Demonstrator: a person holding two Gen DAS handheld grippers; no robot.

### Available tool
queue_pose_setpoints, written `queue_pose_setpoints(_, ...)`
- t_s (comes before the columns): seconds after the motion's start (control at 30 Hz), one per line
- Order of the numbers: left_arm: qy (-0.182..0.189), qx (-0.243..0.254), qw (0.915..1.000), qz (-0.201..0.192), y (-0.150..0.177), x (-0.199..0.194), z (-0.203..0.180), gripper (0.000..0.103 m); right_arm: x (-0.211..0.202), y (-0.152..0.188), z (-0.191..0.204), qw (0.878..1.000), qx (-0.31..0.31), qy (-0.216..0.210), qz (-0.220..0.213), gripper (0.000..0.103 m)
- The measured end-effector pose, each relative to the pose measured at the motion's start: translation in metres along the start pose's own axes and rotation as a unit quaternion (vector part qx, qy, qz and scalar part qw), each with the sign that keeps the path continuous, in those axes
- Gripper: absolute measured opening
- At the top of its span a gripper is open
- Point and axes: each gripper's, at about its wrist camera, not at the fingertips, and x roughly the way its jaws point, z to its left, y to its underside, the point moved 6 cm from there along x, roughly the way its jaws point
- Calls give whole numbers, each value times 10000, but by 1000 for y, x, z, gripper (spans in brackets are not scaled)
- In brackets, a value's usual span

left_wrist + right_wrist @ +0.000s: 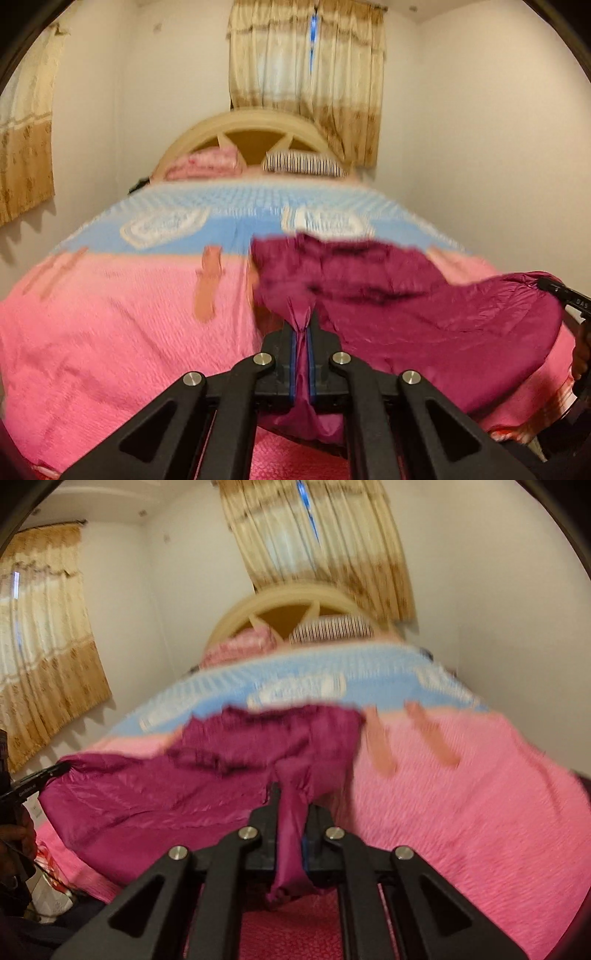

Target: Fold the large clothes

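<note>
On the pink bedspread (92,332), magenta garment (406,295) edge pinched between both hand-held grippers.

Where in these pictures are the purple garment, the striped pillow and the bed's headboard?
purple garment (406,295), left wrist view, on its spread middle.
striped pillow (304,164), left wrist view, on its striped front.
headboard (291,592), right wrist view, on the top of its cream arch.

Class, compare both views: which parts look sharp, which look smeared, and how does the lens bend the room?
Left wrist view: tool sharp, bedspread and garment smeared, walls bowed. Right wrist view: tool crisp, curtain and headboard blurred, curved.
</note>
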Motion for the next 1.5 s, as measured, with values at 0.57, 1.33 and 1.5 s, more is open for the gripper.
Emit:
queue_pose_setpoints(0.57,-609,-58,9981,78,-84,216,41,4,144,-111,-41,9978,213,462,-416,8)
queue_pose_setpoints(1.33,-2470,-424,9680,-159,-104,310,89,97,295,-113,-111,9881,712,1361,36,84)
queue_pose_setpoints(1.5,-2603,-513,9621,-633,-129,282,89,97,273,-127,-96,9860,472,1581,-243,85)
